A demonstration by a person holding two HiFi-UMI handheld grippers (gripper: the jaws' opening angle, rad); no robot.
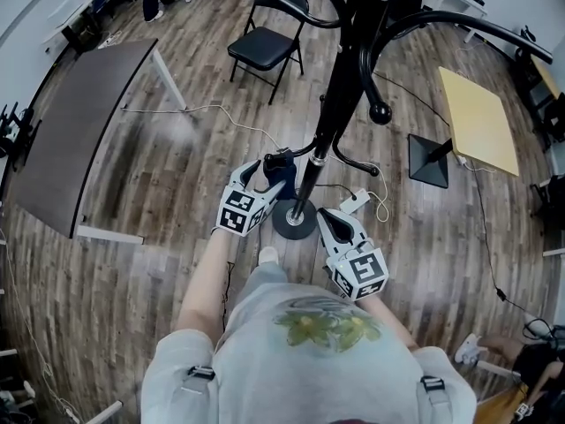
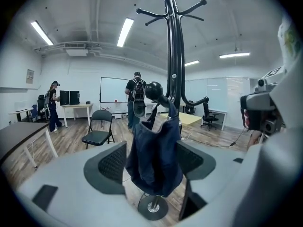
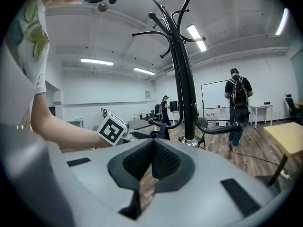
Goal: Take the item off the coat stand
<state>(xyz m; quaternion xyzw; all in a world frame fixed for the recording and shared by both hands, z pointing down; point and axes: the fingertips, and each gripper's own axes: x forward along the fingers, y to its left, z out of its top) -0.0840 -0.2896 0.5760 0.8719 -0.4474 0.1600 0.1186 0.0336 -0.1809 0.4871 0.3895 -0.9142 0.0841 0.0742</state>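
Office, wood floor [image 1: 177,175], stand [image 2: 174,56] right in front of the person.
Left tongs [image 2: 151,161] spread wide, one pad on each side of the dark blue bag [image 2: 154,141]; can't see them squeezing it. Bag hangs by its straps from a low knobbed hook [image 2: 154,90] on the stand, above the round base [image 2: 154,206]. Right tongs [image 3: 152,162] pressed together, nothing in them, low and just right of the base. Further back: folding chair [image 2: 99,129], then whiteboard [image 2: 113,89] on the far wall.
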